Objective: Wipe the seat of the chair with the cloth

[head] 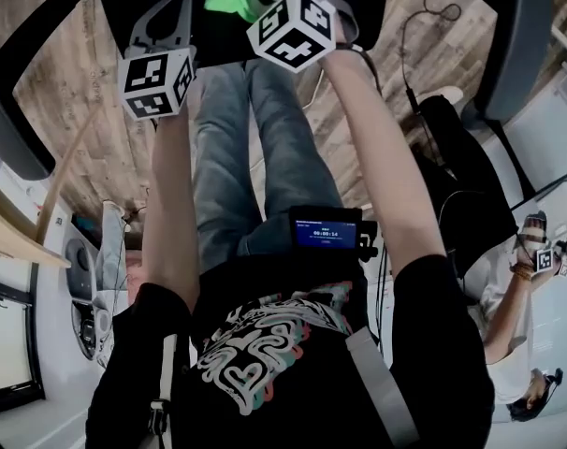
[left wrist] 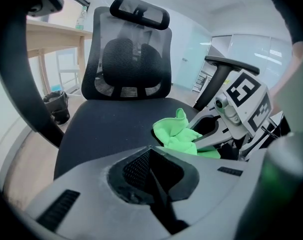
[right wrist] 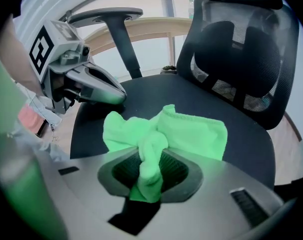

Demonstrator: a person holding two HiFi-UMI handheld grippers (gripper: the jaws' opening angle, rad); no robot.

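Scene: A person is standing over a black office chair (left wrist: 126, 59), holding a gripper in each hand above its seat (left wrist: 106, 126).

Right gripper: The right gripper (right wrist: 151, 161) is clenching a bunched fold of the bright green cloth (right wrist: 166, 131) between its jaws. The rest of the cloth is spilling out past the tips onto the seat.

Left gripper: The left gripper (left wrist: 149, 150) is hovering just left of the cloth, its jaws pressed together with nothing between them.

Where the cloth is: It is lying on the near part of the seat, well short of the backrest (right wrist: 246, 59).

Doing the wipe well: The cloth is looking crumpled, so probably little of it is touching the seat. Pressing it lower and flatter would help. So would dragging it in overlapping strokes from the near edge toward the backrest while keeping the jaws clamped so the fold does not slip out. The left gripper is sitting close to the cloth and should be keeping out of the stroke's path.

Hard to make out: The head view is cutting the seat off at its top edge, and the arms are covering much of it. No view is showing the cloth's underside, so how firmly it is pressing cannot be told. No dirt is showing on the dark seat.
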